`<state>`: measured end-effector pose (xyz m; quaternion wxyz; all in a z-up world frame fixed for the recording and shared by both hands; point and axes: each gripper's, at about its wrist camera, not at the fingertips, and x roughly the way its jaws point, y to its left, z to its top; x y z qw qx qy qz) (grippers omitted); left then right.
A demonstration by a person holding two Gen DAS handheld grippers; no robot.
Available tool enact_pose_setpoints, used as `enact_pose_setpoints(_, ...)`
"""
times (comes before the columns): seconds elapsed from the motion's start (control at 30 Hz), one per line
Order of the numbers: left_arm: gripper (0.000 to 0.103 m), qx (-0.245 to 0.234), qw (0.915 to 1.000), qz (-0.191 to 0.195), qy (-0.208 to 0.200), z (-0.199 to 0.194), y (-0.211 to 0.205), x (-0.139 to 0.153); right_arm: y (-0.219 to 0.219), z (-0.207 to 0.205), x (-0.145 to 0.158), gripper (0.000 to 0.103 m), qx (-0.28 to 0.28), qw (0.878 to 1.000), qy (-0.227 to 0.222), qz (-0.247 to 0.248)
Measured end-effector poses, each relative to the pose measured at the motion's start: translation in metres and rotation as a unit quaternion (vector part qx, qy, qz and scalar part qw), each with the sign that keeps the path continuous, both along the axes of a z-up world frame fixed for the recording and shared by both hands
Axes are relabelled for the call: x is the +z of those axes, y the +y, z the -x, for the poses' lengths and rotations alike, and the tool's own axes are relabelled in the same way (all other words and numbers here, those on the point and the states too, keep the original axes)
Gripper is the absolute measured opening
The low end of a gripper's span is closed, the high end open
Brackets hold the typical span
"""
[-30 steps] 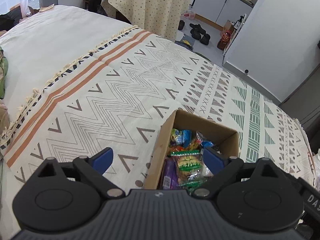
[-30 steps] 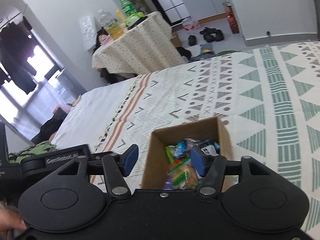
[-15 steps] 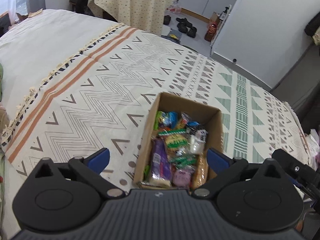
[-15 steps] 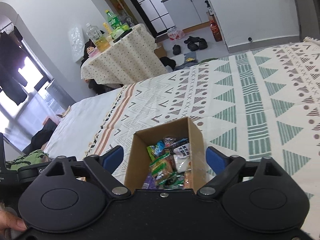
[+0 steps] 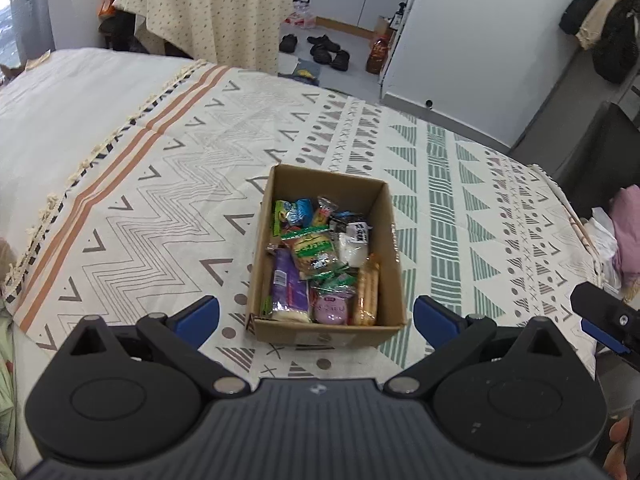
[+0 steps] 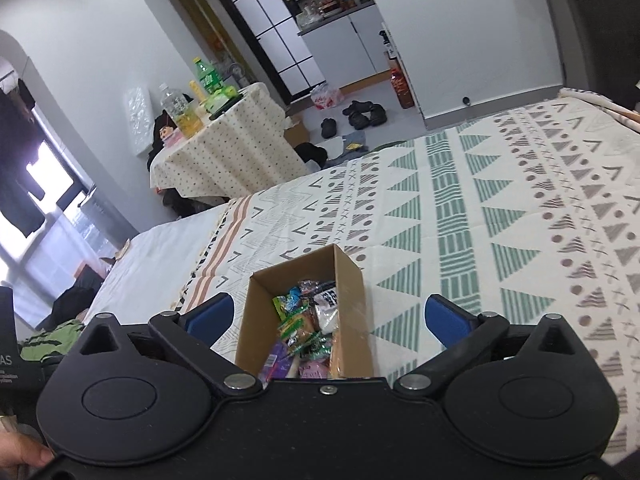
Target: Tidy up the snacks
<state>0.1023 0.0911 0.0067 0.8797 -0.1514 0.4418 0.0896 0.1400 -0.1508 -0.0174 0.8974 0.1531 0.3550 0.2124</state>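
Note:
An open cardboard box (image 5: 380, 216) sits on the patterned bedspread, filled with several wrapped snacks: a purple pack (image 5: 287, 284), a green-and-yellow pack (image 5: 314, 250), a white pack (image 5: 354, 246), an orange pack (image 5: 367, 292). My left gripper (image 5: 316, 316) is open and empty, held back above the box's near edge. My right gripper (image 6: 326, 316) is open and empty, above and behind the same box (image 6: 350, 280). A part of the right gripper shows at the right edge of the left wrist view (image 5: 604, 316).
The bedspread (image 5: 160, 184) covers the bed around the box. A round table with a dotted cloth (image 6: 224, 148) holding bottles stands beyond the bed. Shoes (image 5: 324, 50) lie on the floor. Clothes (image 5: 624, 236) lie by the bed's right side.
Both grippers have pulled back and up from the box, so the whole box now shows. Both grippers' jaws have opened wider.

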Motion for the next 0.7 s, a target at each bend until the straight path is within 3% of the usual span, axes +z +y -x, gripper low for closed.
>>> enact_pose_setpoints(0.7, 0.103, -0.057, 0.997, -0.043, -0.03, 0.059, -0.038, 0.031, -0.038, 0.068, 0.025, 0.103, -0.01, 0.999, -0.028, 0.045)
